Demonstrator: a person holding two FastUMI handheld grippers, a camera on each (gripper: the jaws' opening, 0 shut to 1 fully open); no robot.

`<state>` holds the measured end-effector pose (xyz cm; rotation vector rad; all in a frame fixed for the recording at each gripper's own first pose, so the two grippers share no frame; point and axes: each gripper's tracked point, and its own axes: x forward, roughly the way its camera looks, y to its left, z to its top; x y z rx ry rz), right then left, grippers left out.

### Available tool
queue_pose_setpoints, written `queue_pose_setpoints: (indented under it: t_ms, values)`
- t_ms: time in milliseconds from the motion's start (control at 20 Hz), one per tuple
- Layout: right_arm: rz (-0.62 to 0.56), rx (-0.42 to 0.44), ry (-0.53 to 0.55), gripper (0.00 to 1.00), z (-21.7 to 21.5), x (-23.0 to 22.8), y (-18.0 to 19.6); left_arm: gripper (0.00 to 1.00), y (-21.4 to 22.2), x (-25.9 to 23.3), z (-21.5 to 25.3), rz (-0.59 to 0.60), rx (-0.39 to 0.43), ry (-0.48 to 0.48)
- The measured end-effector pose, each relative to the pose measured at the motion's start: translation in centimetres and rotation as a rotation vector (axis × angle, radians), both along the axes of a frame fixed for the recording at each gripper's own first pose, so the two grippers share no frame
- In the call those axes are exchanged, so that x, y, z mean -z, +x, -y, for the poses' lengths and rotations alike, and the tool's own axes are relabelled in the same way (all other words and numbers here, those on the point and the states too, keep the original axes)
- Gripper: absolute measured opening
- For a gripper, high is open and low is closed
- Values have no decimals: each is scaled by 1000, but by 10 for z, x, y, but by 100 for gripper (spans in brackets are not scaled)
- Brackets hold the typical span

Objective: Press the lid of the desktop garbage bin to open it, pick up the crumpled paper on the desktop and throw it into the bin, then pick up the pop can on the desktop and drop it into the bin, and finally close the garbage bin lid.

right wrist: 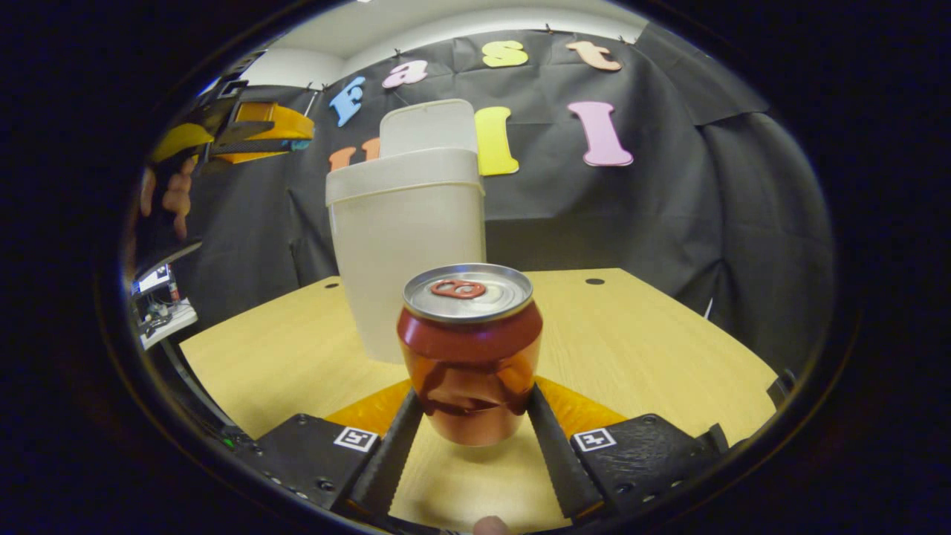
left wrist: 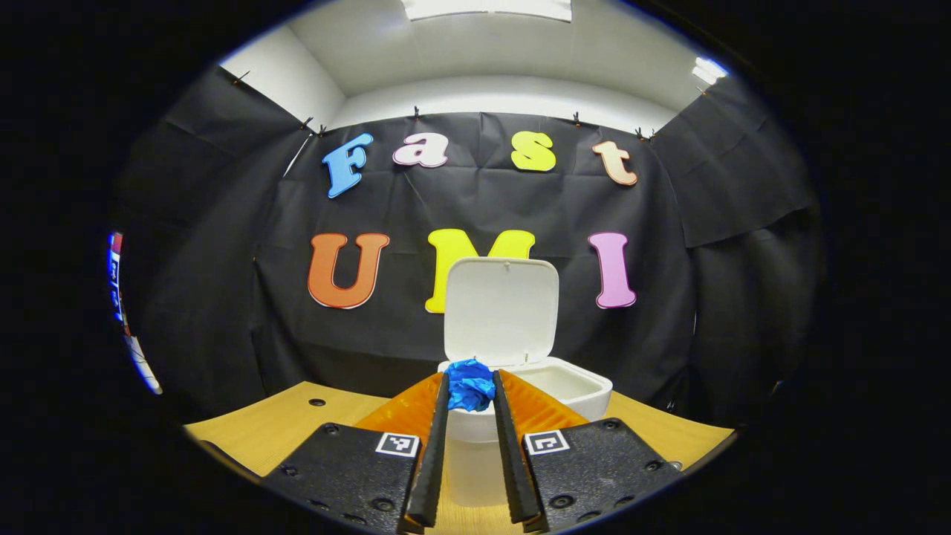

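A blue crumpled paper (left wrist: 469, 386) is pinched between the tips of my left gripper (left wrist: 470, 377), just over the near rim of the white bin (left wrist: 587, 388). The bin's lid (left wrist: 501, 308) stands upright and open behind it. In the right gripper view a red pop can (right wrist: 470, 349) stands upright between the fingers of my right gripper (right wrist: 474, 401), and both fingers touch its sides. The bin (right wrist: 409, 245) rises just behind the can. The left gripper (right wrist: 256, 130) hangs high at the upper left, held by a hand (right wrist: 171, 193).
The wooden table (right wrist: 631, 342) stretches to the right of the can and the bin, with small round holes near its back edge. Some equipment (right wrist: 160, 301) sits beyond the table's left edge.
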<state>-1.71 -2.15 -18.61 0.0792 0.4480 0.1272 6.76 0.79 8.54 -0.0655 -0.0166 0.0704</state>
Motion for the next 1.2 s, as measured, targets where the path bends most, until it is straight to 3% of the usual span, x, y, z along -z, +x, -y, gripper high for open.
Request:
queue_pose_setpoints:
  t_ms: [450, 650, 750, 950, 1000, 1050, 1150, 1200]
  values:
    - [59, 31, -5, 80, 12, -28, 8, 37, 54, -4, 6, -31, 50, 18]
    - [79, 51, -15, 80, 21, -36, 7, 43, 80, 1, 9, -57, 63, 50]
    - [89, 63, -11, 81, 26, -40, 6, 39, 93, 11, 8, -97, 57, 53]
    - [96, 84, -11, 80, 36, -44, 1, 44, 106, 23, 4, -147, 33, 36]
    - [98, 93, -12, 80, 39, -44, 1, 52, 107, 23, 4, -146, 32, 32]
    - [99, 102, -8, 80, 42, -46, 0, 48, 109, 25, 4, -150, 33, 32]
    - [102, 116, 0, 80, 46, -47, -1, 54, 109, 27, 7, -158, 34, 31]
    - [102, 119, -1, 80, 47, -46, -1, 83, 106, 25, 7, -154, 29, 27]
